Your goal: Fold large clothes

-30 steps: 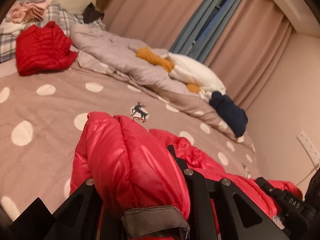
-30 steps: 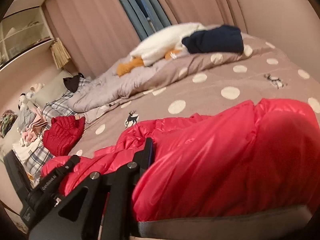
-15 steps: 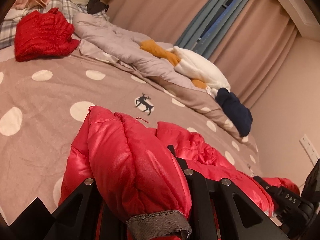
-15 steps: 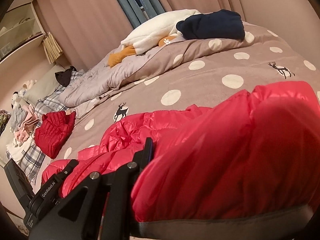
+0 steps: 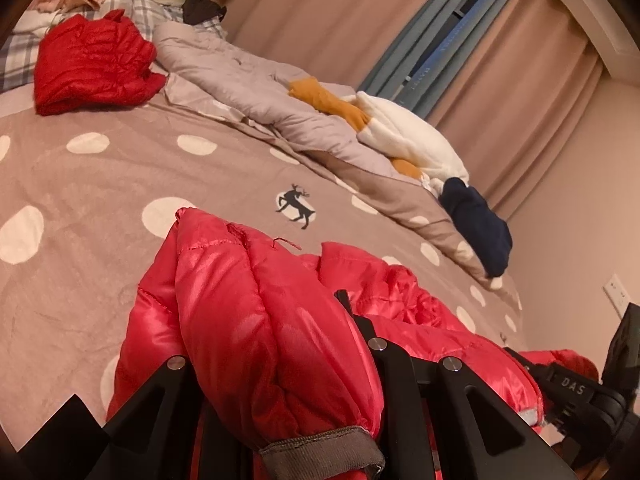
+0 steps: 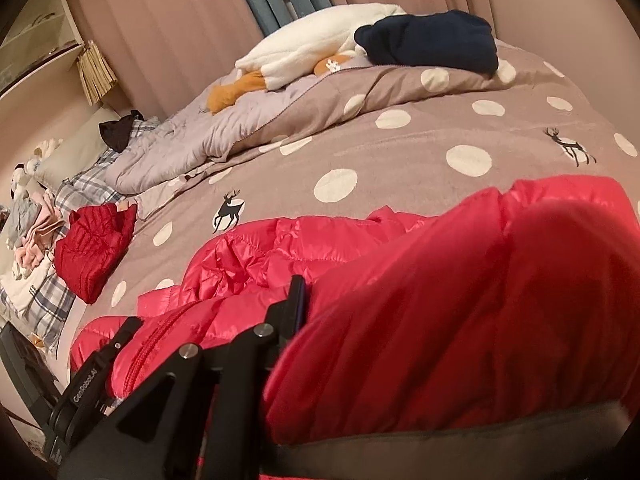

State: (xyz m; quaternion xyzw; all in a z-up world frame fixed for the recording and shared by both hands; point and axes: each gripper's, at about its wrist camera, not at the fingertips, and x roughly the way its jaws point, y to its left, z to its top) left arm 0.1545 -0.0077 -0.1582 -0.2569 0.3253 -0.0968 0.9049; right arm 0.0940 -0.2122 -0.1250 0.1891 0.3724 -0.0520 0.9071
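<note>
A bright red puffy down jacket lies on the polka-dot bed cover, also in the right wrist view. My left gripper is shut on one sleeve near its grey cuff; the sleeve bulges between the fingers. My right gripper is shut on the other sleeve near its grey cuff; only its left finger shows, the other is hidden by fabric. Each view shows the other gripper at the jacket's far end.
A folded dark red jacket lies at the bed's head by plaid pillows. A crumpled grey duvet, a white and orange plush and a navy garment lie along the curtain side. A wall socket is at right.
Both grippers have moved forward and lower over the bed with the sleeves held. The bed surface and deer print now look closer. The grip on both sleeves is unchanged.
</note>
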